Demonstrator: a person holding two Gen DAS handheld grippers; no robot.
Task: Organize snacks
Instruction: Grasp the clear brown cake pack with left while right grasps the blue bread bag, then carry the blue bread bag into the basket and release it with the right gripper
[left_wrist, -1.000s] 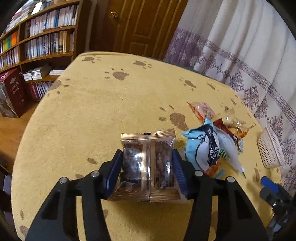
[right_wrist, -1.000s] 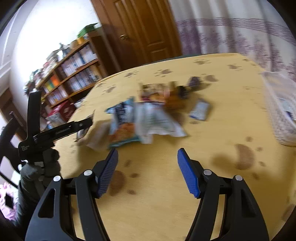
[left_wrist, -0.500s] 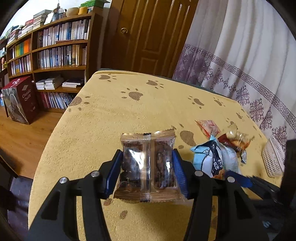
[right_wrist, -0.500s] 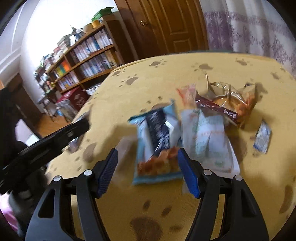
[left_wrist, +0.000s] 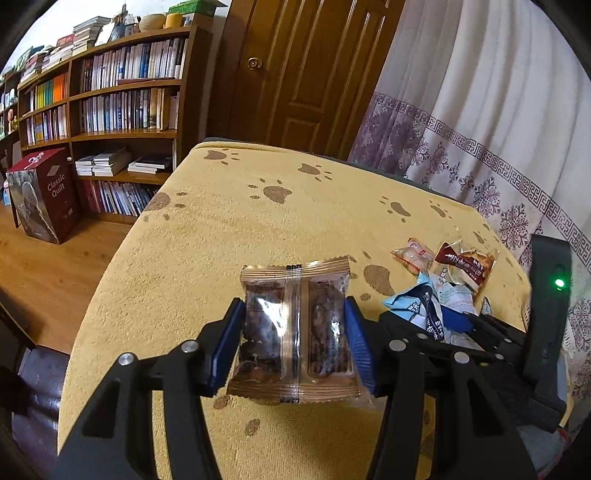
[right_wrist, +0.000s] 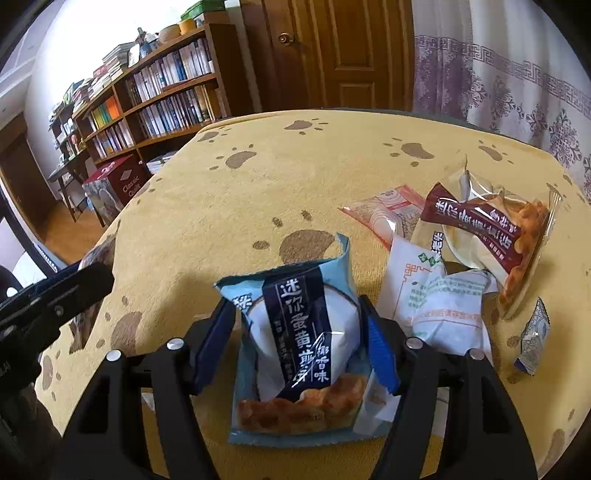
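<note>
The left gripper (left_wrist: 293, 341) held a clear packet of dark cakes (left_wrist: 293, 332) clamped between its blue pads, lifted above the yellow paw-print tabletop (left_wrist: 258, 229). Beside it the right gripper (right_wrist: 299, 343) was closing its jaws around a blue-and-white snack bag (right_wrist: 301, 347) that lay on the tabletop at the near edge of the pile; the pads stood just beside the bag's sides, and a firm hold was not yet evident. A white packet (right_wrist: 439, 306), a maroon-banded cracker pack (right_wrist: 487, 229), a pink packet (right_wrist: 388, 214) and a small wrapped sweet (right_wrist: 533, 339) lay to the right. The pick-up step appeared to be under way. Next, the right gripper would likely need to finish its squeeze, lift the bag clear without dragging the white packet, then carry both snacks to wherever they were being gathered.
</note>
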